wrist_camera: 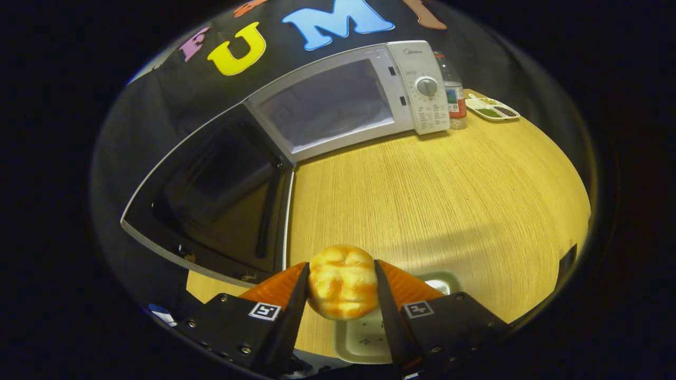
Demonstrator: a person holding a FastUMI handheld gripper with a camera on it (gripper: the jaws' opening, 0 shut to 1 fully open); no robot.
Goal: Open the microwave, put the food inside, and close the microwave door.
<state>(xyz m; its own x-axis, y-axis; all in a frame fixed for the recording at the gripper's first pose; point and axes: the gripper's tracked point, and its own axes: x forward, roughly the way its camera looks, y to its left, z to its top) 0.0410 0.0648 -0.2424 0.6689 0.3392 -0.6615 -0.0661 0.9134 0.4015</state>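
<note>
1. the gripper (342,282) is clenching a golden bread roll (342,282), one finger pressing on each side, so the food is sitting squarely between the fingers and lifted above a pale metal tray (364,338) lying just below it at the near edge of the wooden table (449,190).
2. the grip is looking centred; i judge the roll soft, so the squeeze should be staying only firm enough to keep it from slipping.
3. to the left, the microwave door (211,200) is hanging wide open, its dark glass facing the fingers, so the opening step is looking done.
4. farther off, the white microwave (348,100) is showing its cavity (330,105); the roll should be travelling forward and left, clear of the door edge and above the sill, then going down well inside.
5. beyond the control panel a plastic bottle (454,95) and a small divided dish (492,109) are standing far right, well off that path.
</note>
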